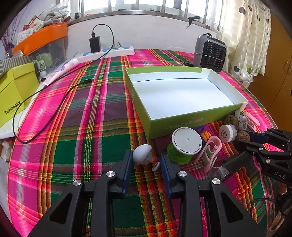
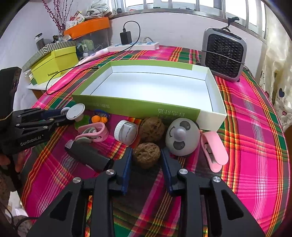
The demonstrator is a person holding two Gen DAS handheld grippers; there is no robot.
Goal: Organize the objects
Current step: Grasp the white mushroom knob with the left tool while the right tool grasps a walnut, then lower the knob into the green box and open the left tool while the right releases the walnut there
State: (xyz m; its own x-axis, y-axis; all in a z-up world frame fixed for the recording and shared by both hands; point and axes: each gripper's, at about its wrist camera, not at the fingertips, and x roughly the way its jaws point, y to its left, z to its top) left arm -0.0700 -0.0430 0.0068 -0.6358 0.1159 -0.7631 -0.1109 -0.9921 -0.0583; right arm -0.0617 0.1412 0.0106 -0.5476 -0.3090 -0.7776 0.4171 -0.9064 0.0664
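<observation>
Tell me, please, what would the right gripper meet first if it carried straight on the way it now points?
Most likely the nearer brown walnut, which already sits between the right gripper fingers. Whether the pads touch it yet is unclear; a second walnut lies just beyond.

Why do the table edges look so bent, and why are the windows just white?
In both wrist views a fisheye lens bows straight lines: the green box and plaid tablecloth curve, and the corners go dark. In both, daylight overexposes the windows to blank white. In the left wrist view, the box floor shows pale glare, and the picture stays sharp.
</observation>
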